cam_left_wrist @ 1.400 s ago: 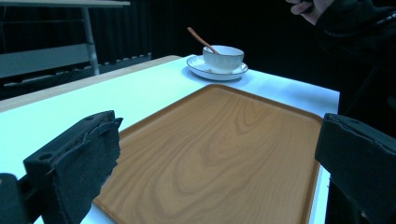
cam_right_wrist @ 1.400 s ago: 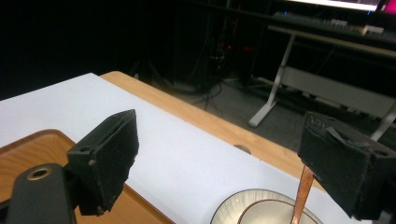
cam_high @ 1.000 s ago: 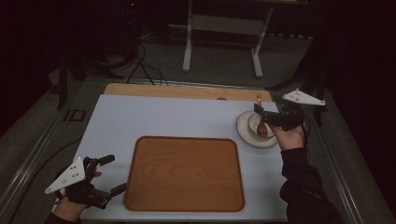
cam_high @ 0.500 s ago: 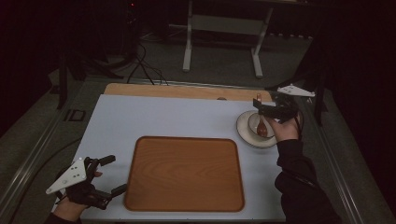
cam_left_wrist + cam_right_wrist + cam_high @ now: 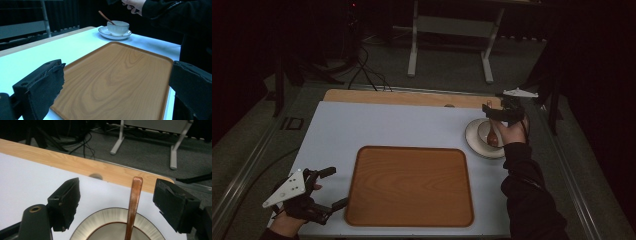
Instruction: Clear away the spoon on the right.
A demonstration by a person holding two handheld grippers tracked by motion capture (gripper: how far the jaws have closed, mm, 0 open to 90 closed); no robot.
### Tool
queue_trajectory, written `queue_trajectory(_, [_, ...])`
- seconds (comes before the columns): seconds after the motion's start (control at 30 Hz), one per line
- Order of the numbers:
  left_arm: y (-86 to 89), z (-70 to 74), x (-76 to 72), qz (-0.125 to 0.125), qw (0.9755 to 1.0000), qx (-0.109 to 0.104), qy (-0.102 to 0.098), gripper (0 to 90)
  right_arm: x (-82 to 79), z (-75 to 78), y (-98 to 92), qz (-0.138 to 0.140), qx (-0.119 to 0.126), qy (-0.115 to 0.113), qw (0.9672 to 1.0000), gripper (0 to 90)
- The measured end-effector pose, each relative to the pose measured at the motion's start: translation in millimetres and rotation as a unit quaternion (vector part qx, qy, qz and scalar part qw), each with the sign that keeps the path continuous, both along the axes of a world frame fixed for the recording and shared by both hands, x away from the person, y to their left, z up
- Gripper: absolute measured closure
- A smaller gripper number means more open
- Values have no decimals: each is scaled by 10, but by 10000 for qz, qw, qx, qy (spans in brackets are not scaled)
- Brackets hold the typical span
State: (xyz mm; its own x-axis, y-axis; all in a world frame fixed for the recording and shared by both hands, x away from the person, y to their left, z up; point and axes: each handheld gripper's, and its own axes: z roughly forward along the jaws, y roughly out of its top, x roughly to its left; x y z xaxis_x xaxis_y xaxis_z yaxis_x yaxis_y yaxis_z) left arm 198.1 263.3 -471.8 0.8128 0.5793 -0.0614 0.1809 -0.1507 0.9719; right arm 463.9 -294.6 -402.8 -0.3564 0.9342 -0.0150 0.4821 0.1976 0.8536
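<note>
A person's right gripper (image 5: pixel 490 111) is reaching over a white cup (image 5: pixel 117 27) on its saucer (image 5: pixel 474 138) at the far right of the white table (image 5: pixel 387 125), its jaws spread and just now closing in on the wooden spoon (image 5: pixel 133 205) that is leaning out of the cup. In the right gripper view the spoon's handle is standing between the two pads, nearer the right one, with clear gaps on both sides; nothing is pinched yet. The left gripper (image 5: pixel 328 189) is resting at the near left corner, jaws spread and empty, beside the wooden tray (image 5: pixel 409 185) lying in the middle of the table.

To take the spoon cleanly, the hand is likely needing to centre the handle between the pads first, then settle a little lower so the pads are meeting the upper shaft rather than the rounded tip. Closing slowly is advisable: a sideways push from the right pad could be tipping the spoon against the rim and rocking the cup on the saucer. Lifting should then be following the handle's own slant.
</note>
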Motion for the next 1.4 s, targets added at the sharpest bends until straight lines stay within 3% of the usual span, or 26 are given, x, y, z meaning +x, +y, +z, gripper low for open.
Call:
queue_trajectory(0.2, [-7, 2, -5, 14, 10000, 10, -15, 0, 138, -135, -20, -149, -140, 237, 9995, 239])
queue_trajectory(0.7, [-2, -9, -2, 34, 10000, 11, 22, 0, 385, -328, -36, -415, -136, 632, 9970, 298])
queue_trajectory(0.83, [0, -12, 0, 39, 10000, 31, 30, 0, 467, -402, -39, -568, -214, 810, 9949, 358])
queue_trajectory(1.13, [-2, -20, 5, 43, 10000, 22, 58, 0, 579, -506, -16, -625, -258, 1018, 9925, 457])
queue_trajectory(1.23, [-4, -24, 7, 42, 10000, 31, 67, 0, 607, -516, -2, -666, -315, 1046, 9918, 467])
queue_trajectory(1.4, [-8, -28, 8, 34, 9999, 51, 85, 0, 660, -490, 8, -746, -269, 1104, 9907, 560])
